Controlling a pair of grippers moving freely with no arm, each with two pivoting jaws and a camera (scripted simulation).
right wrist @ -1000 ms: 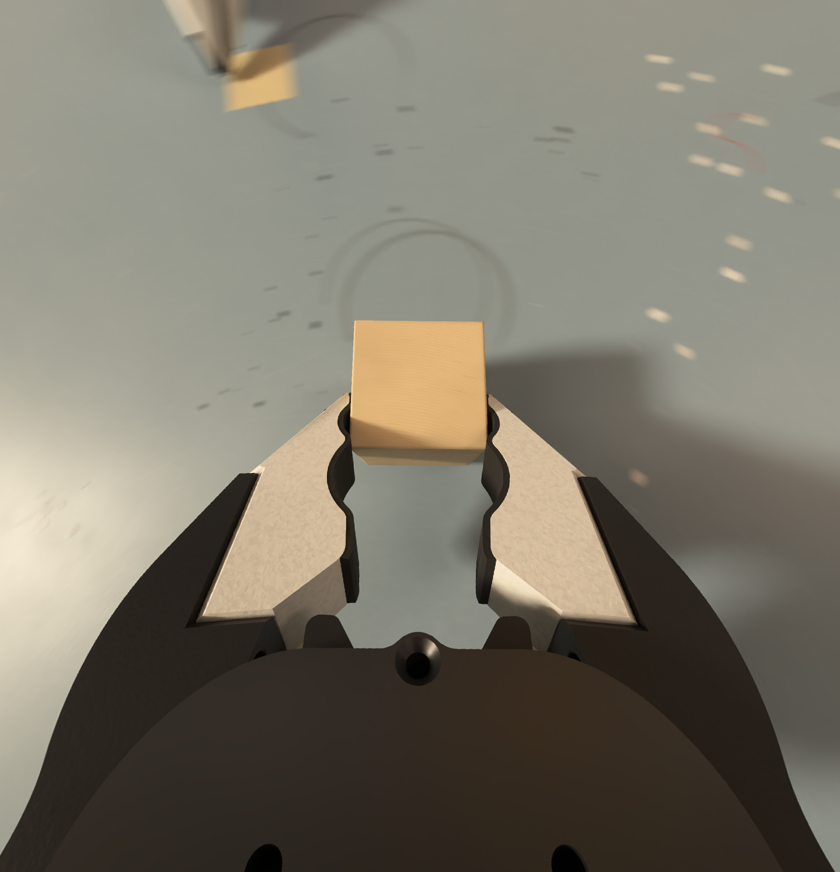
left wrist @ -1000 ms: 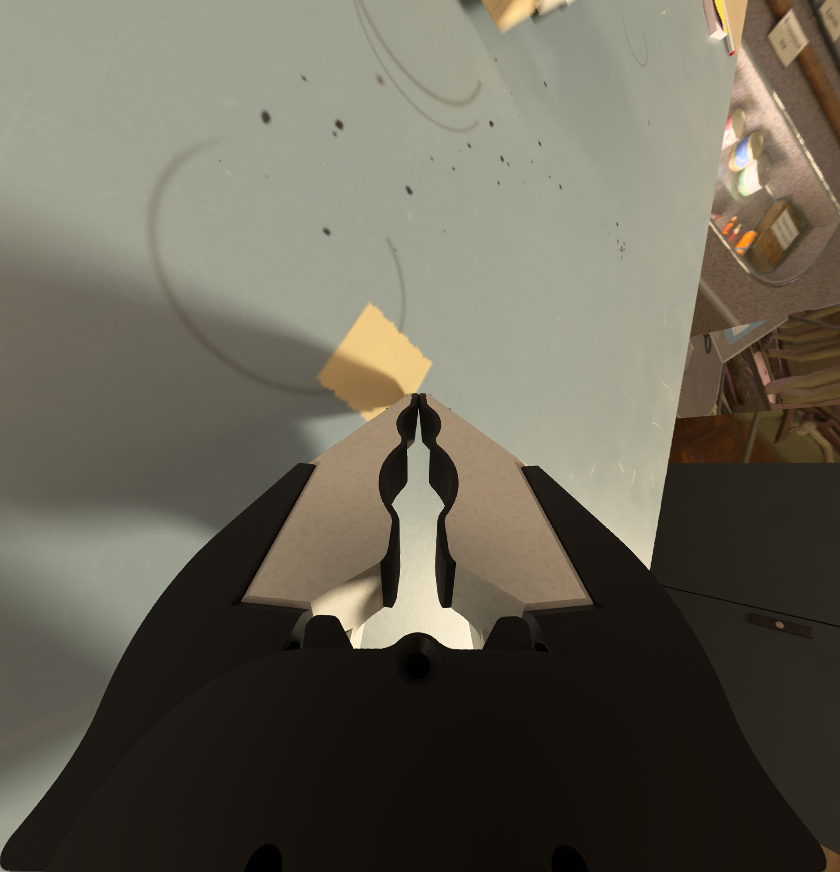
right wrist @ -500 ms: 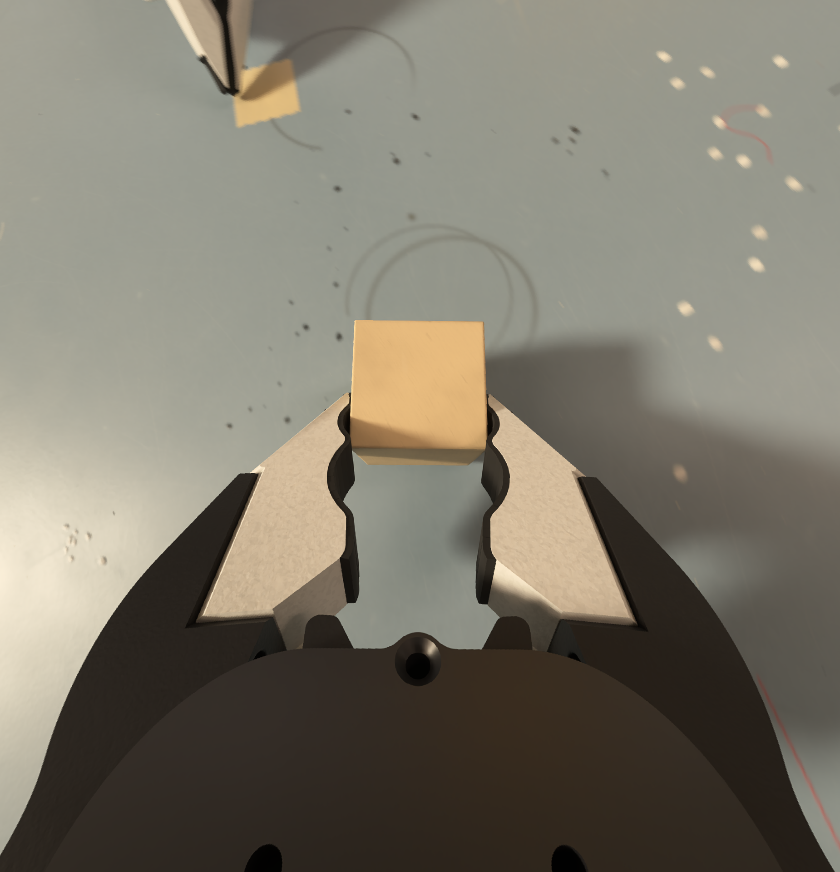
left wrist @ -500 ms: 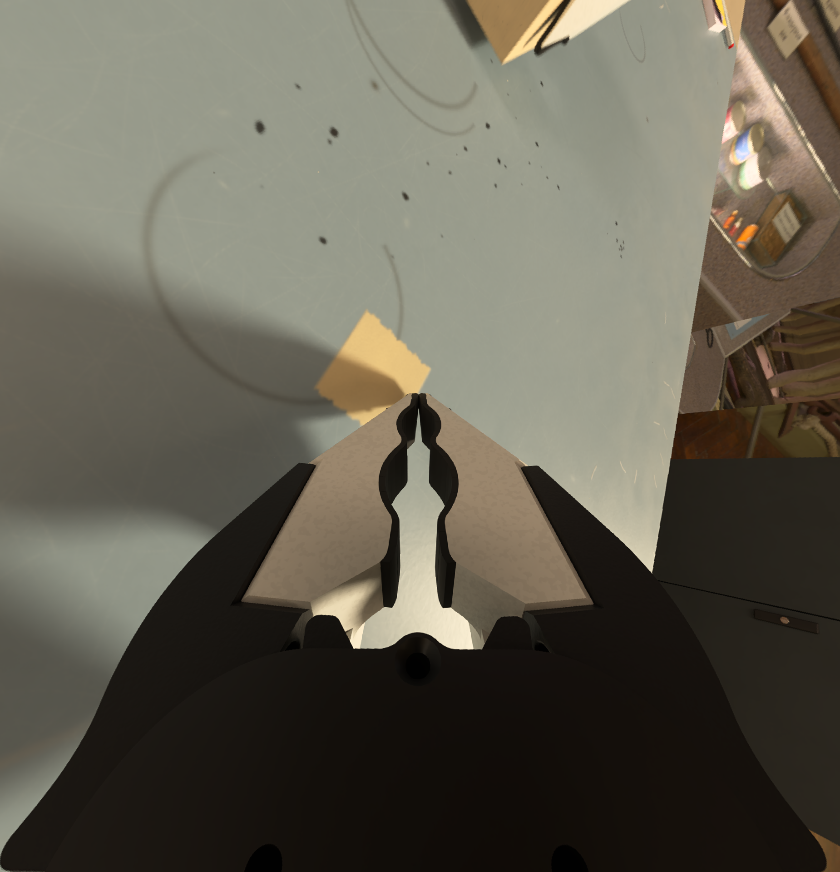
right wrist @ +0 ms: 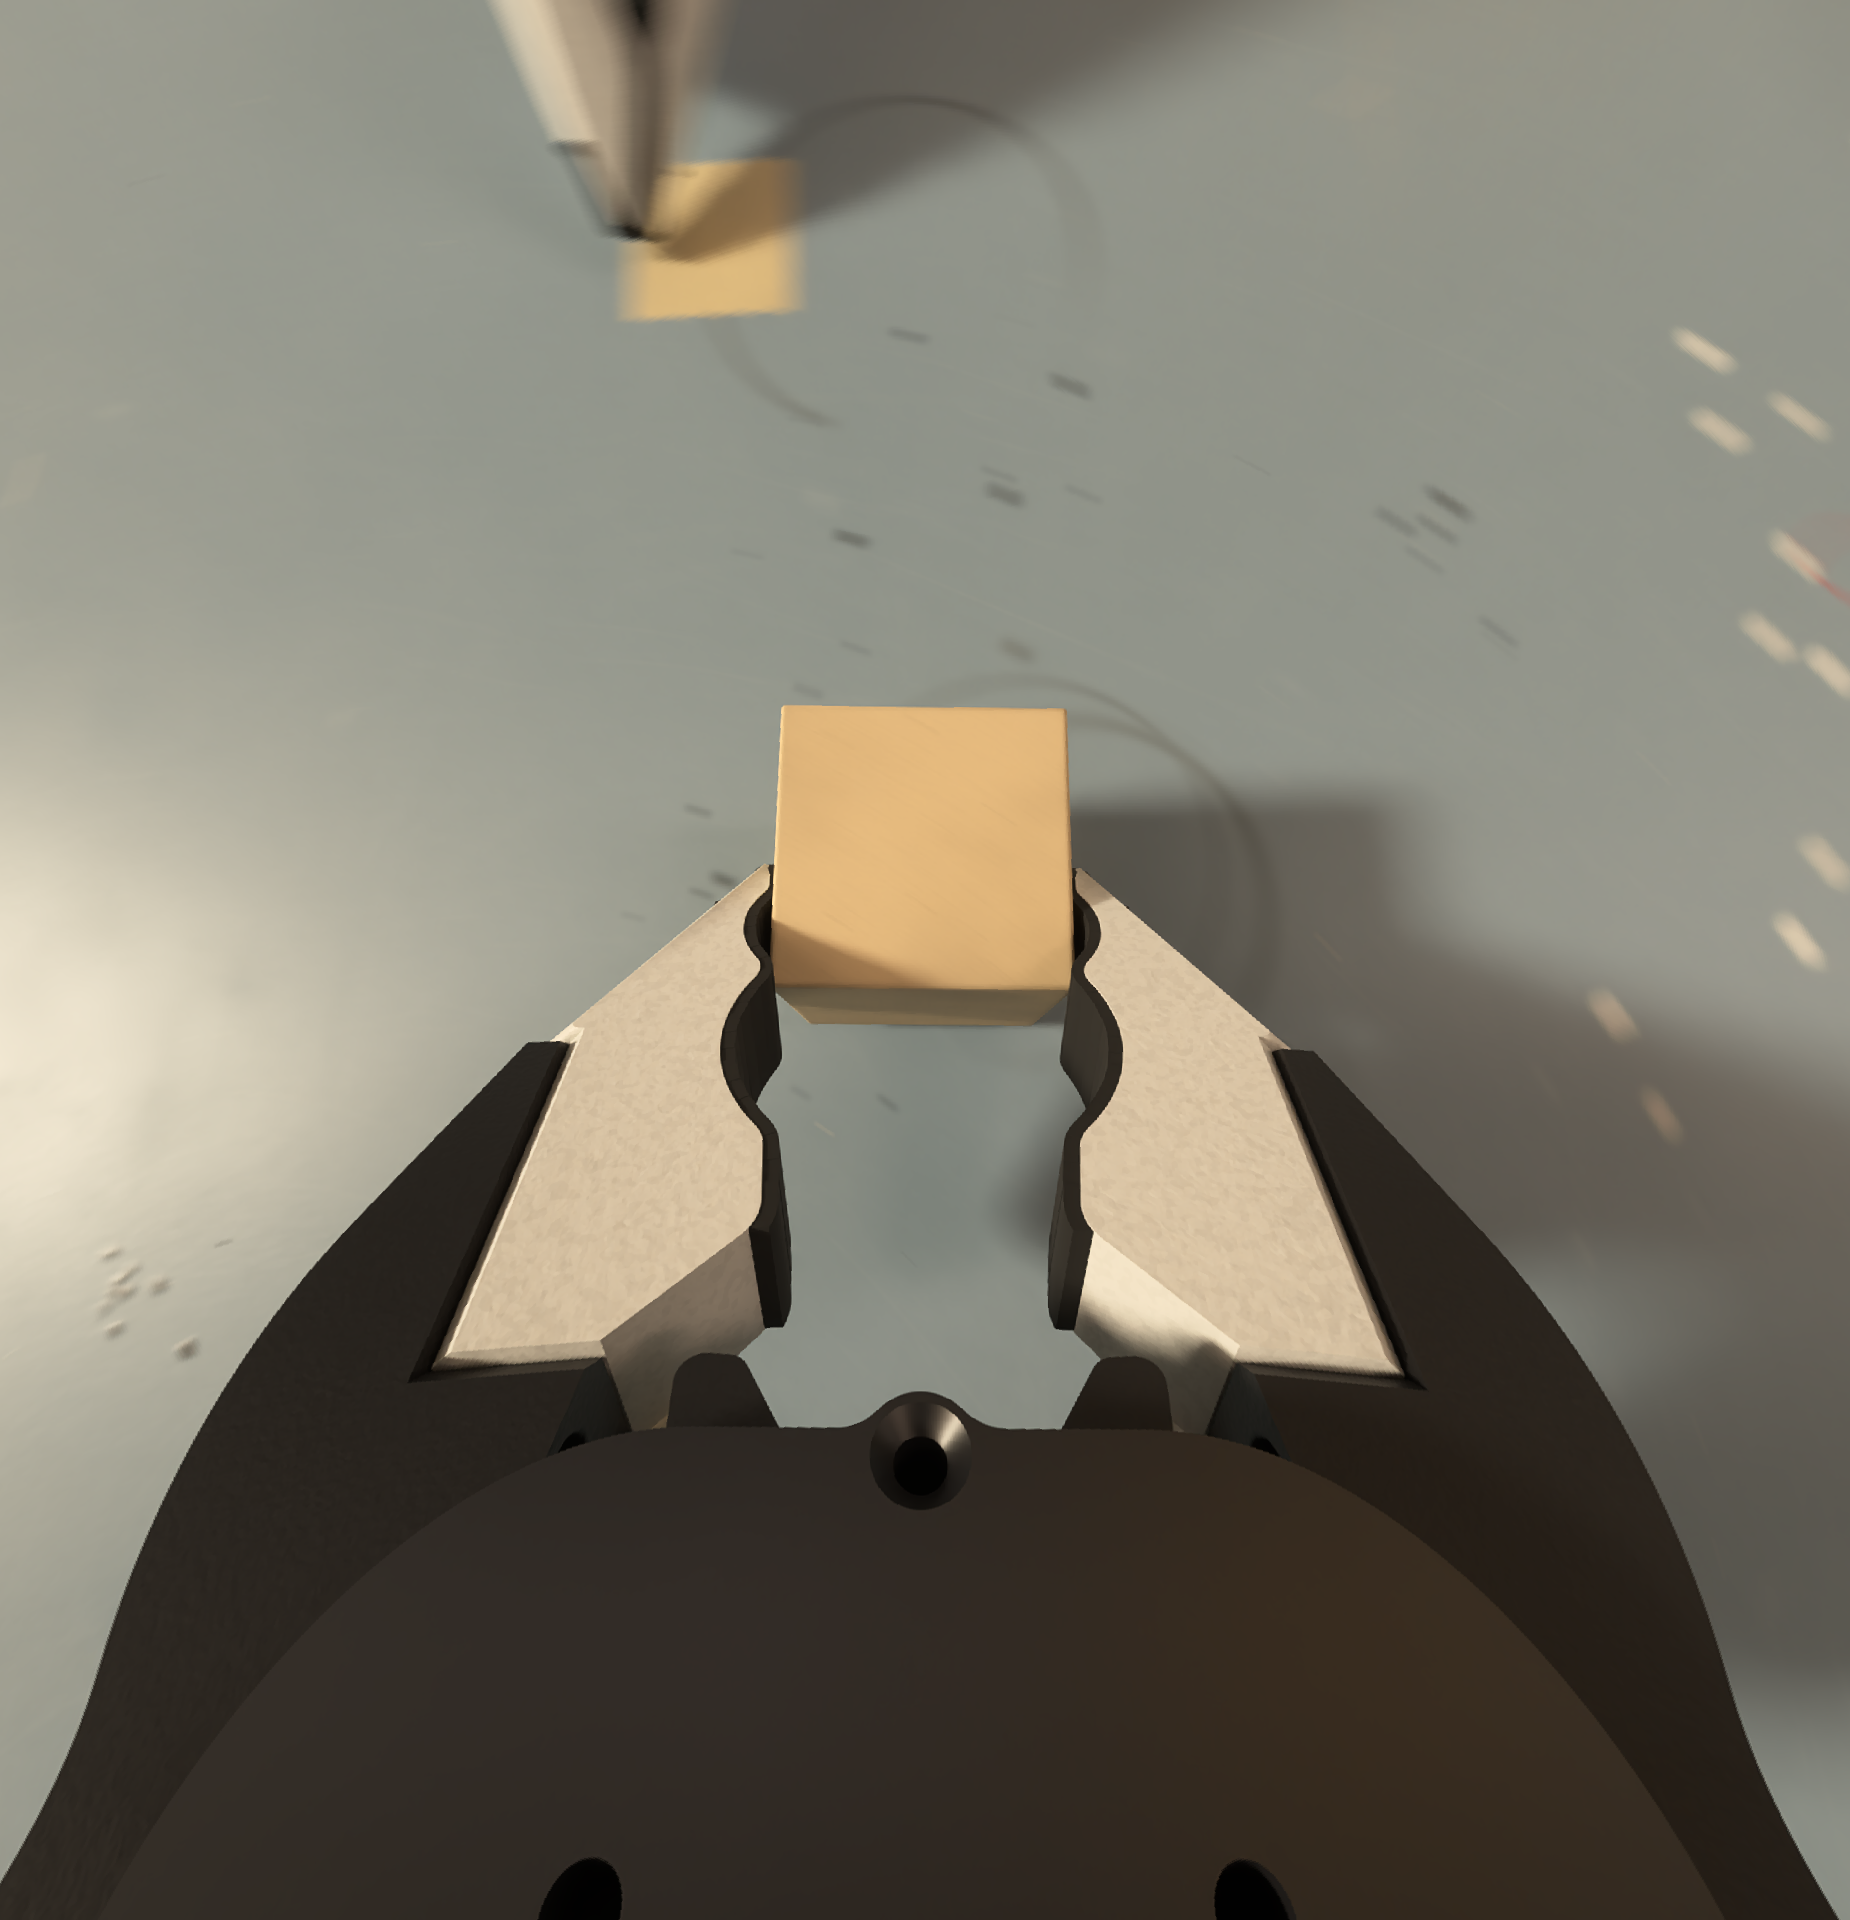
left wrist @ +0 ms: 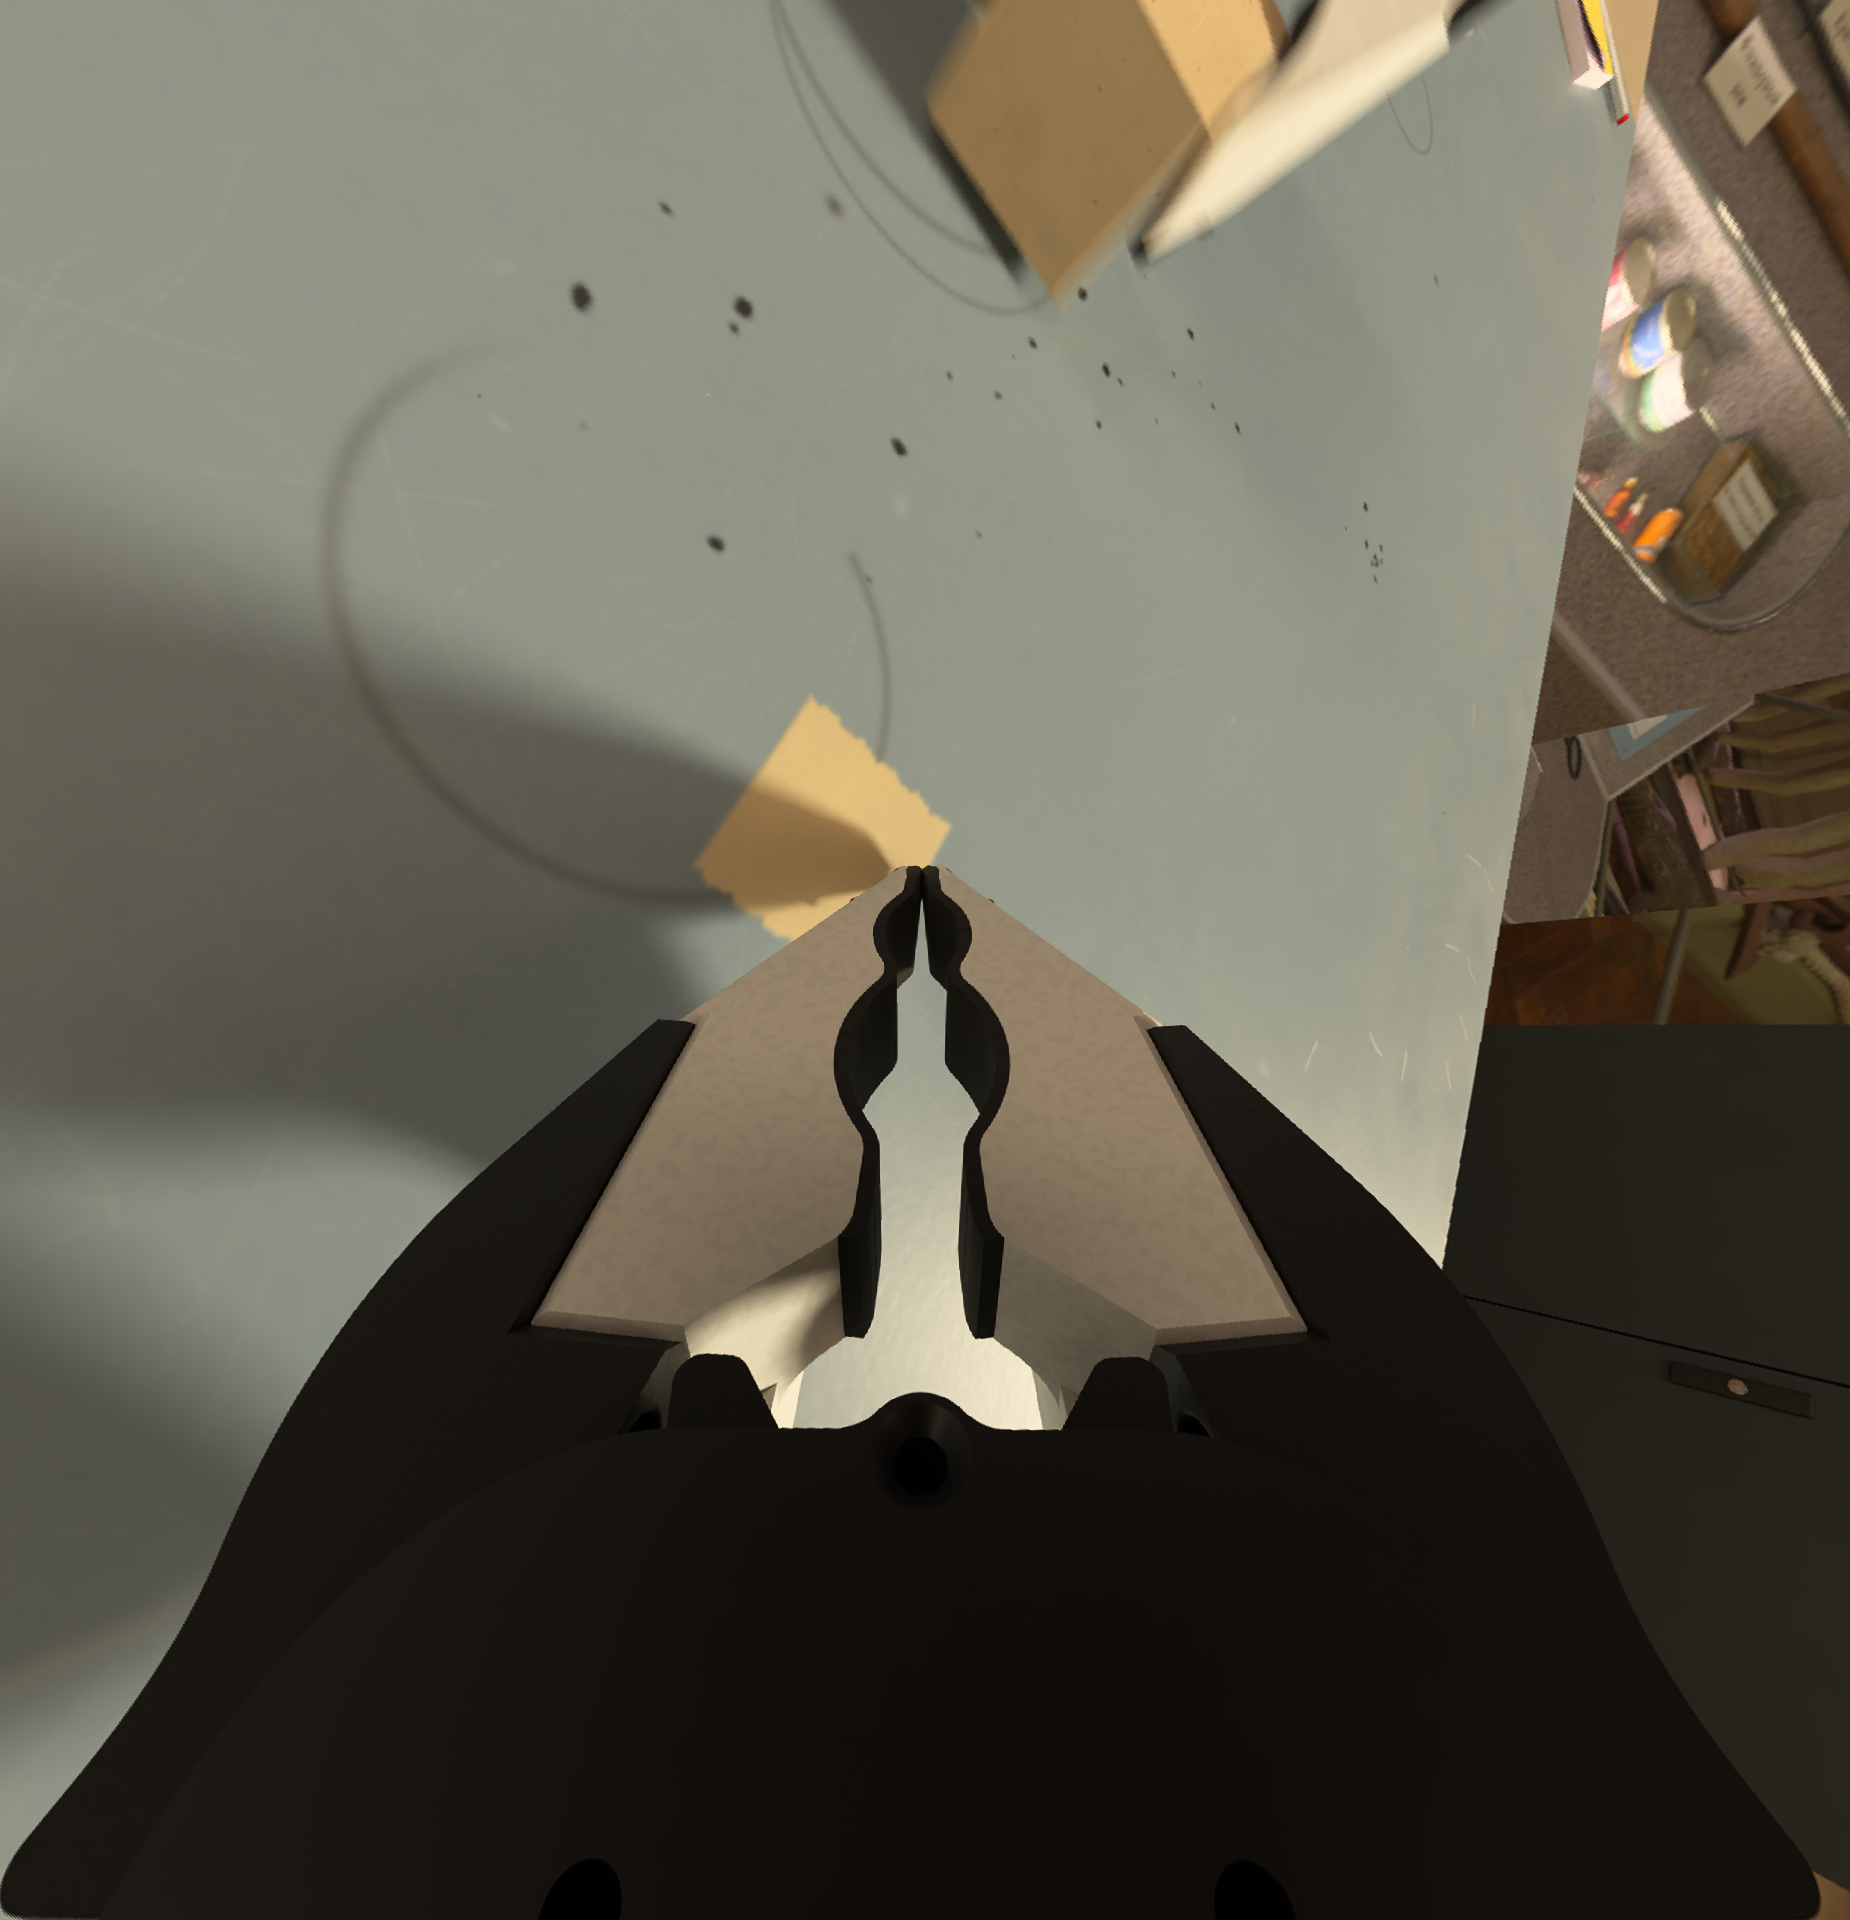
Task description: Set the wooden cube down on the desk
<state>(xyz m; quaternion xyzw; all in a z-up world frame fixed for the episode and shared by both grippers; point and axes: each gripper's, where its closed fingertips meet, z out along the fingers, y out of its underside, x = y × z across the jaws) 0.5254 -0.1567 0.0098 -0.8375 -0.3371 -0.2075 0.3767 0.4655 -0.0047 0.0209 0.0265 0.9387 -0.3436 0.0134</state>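
Observation:
The wooden cube (right wrist: 921,862) is a plain light-tan block clamped between the fingertips of my right gripper (right wrist: 921,883), which holds it above the grey-blue desk (right wrist: 381,623). The cube (left wrist: 1087,135) also shows at the top of the left wrist view, with one pale finger (left wrist: 1285,135) of the right gripper beside it. My left gripper (left wrist: 921,878) is shut and empty, its tips just over a flat tan square patch (left wrist: 817,821) on the desk. That gripper (right wrist: 609,104) and the patch (right wrist: 713,249) show far ahead in the right wrist view.
The desk carries ring stains (left wrist: 401,623) and dark specks. Its right edge (left wrist: 1523,727) runs along the left wrist view, with a dark cabinet (left wrist: 1679,1247) below it. Beyond are cans (left wrist: 1653,343) and a small box (left wrist: 1721,520) on a floor.
My right gripper has carried the cube closer to my left gripper and the tan patch; the cube looms larger in the left wrist view. My left gripper has stayed put and shut.

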